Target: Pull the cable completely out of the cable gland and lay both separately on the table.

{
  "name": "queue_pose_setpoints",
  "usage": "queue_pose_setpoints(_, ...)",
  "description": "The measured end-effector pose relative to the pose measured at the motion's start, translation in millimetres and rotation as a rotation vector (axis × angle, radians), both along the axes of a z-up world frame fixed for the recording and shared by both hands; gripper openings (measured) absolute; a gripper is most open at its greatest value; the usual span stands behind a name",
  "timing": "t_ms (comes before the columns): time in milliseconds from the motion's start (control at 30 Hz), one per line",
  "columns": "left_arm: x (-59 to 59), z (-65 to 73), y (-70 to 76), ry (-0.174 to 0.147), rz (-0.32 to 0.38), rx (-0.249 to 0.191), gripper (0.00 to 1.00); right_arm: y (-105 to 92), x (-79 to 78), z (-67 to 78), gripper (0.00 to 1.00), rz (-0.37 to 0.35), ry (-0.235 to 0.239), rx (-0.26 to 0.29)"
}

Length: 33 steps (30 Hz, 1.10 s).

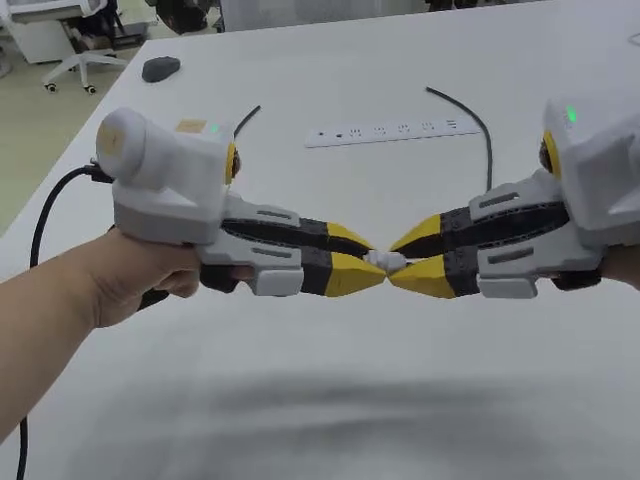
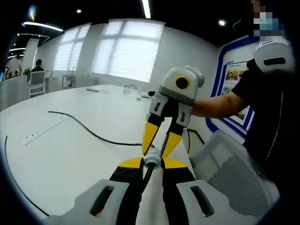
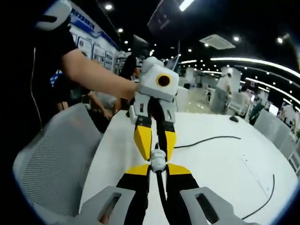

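cable gland (image 1: 384, 262): mostly hidden by jaw tips | cable (image 3: 161, 187): partly hidden between jaws | right hand-held gripper (image 1: 397, 262): cut by edge

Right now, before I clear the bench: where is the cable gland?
In the head view's centre, the cable gland hangs above the table, held where the tips of the left tongs and right tongs meet.

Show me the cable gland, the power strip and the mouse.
cable gland (image 1: 384, 261), head view, middle of its white body.
power strip (image 1: 395, 131), head view, its middle.
mouse (image 1: 160, 68), head view, its top.
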<state>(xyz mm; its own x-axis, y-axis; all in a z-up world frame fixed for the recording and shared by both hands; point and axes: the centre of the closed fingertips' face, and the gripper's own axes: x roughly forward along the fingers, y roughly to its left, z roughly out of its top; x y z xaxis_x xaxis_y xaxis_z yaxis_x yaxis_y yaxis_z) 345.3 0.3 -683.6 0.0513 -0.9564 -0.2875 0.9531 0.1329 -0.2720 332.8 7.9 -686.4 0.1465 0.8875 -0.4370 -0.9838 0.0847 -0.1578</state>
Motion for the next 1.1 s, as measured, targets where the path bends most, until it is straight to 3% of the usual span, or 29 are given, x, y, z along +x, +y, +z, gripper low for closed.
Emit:
queue_pose_setpoints(100, -1.5, -1.4, -1.0, -0.006, 0.000, 0.008, 0.15, 1.9, -2.9, -1.1, 0.07, 0.009, -0.027, -0.015)
queue_pose_setpoints(233, -1.4, -2.8, -0.9, -0.030, 0.002, 0.021, 0.15, 0.4, -1.1, -2.7, 0.08, -0.006, -0.005, -0.021)
queue_pose_setpoints(300, 0.2, -3.8, 0.3, -0.042, 0.010, 0.028, 0.15, -4.5, 2.1, -9.3, 0.08, -0.023, -0.009, -0.069)
queue_pose_setpoints(333, 0.5, -4.2, 1.1, -0.033, 0.015, 0.027, 0.15, -10.4, 4.0, -17.8, 0.09, -0.021, -0.032, -0.127)
queue_pose_setpoints(367, 0.7, -4.8, 1.8, -0.029, 0.018, 0.028, 0.15, -12.0, 3.6, -21.0, 0.08, -0.011, -0.048, -0.147)
queue_pose_setpoints(467, -0.9, -7.4, 2.4, -0.032, 0.016, 0.036, 0.15, -9.7, 1.6, -21.5, 0.03, -0.012, -0.028, -0.130)
queue_pose_setpoints(667, -2.6, -10.6, -2.0, -0.055, 0.014, 0.058, 0.15, -2.9, 3.1, -21.0, 0.00, -0.011, -0.055, -0.146)
queue_pose_setpoints(733, -2.0, -11.5, -2.0, -0.062, 0.016, 0.068, 0.15, -4.2, 4.2, -24.3, 0.00, -0.005, -0.076, -0.170)
queue_pose_setpoints(867, -2.4, -12.4, -1.7, -0.055, 0.016, 0.067, 0.15, -7.0, 4.5, -24.8, 0.00, -0.013, -0.060, -0.157)
queue_pose_setpoints(1100, 0.5, -14.5, 2.5, -0.070, 0.031, 0.082, 0.15, -18.5, 10.9, -29.6, 0.00, -0.055, -0.056, -0.190)
